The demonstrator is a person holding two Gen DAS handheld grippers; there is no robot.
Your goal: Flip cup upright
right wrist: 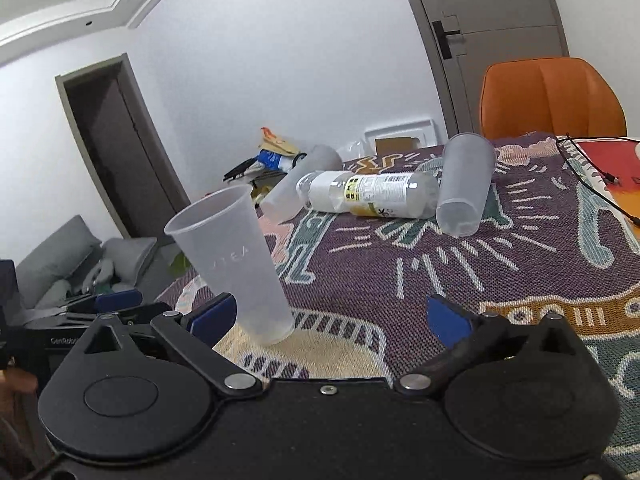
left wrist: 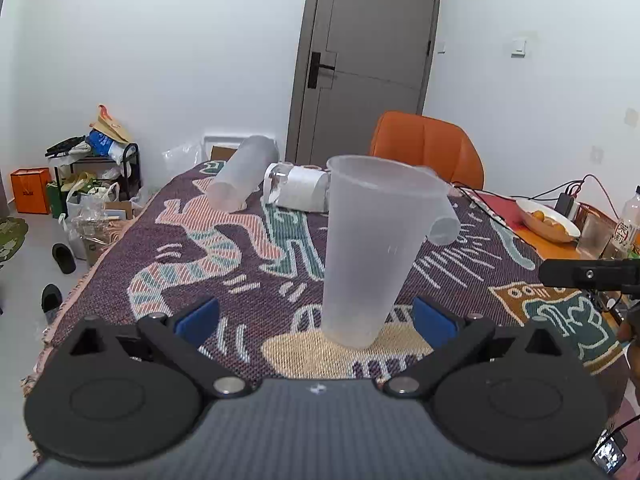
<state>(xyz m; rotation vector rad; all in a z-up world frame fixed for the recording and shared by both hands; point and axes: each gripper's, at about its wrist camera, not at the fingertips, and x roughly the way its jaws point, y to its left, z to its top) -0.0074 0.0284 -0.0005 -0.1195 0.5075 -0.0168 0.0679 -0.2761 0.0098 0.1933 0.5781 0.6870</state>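
The upright translucent cup, standing near on the patterned cloth, is showing faint raised letters on its wall, reading "TEA". At the near left of the right wrist view, the left gripper is displaying white lettering beginning "GenRobo", cut off there. The label of the lying bottle is carrying print too small to read.

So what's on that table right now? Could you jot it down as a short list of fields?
standing cup: upright, mouth up, on the patterned cloth
left gripper: open, blue fingers either side of the cup's base, not touching
right gripper: open, holding nothing
lying cups: two on their sides, one far left, one toward the right
bottle: on its side between them
behind the table: orange chair, grey door
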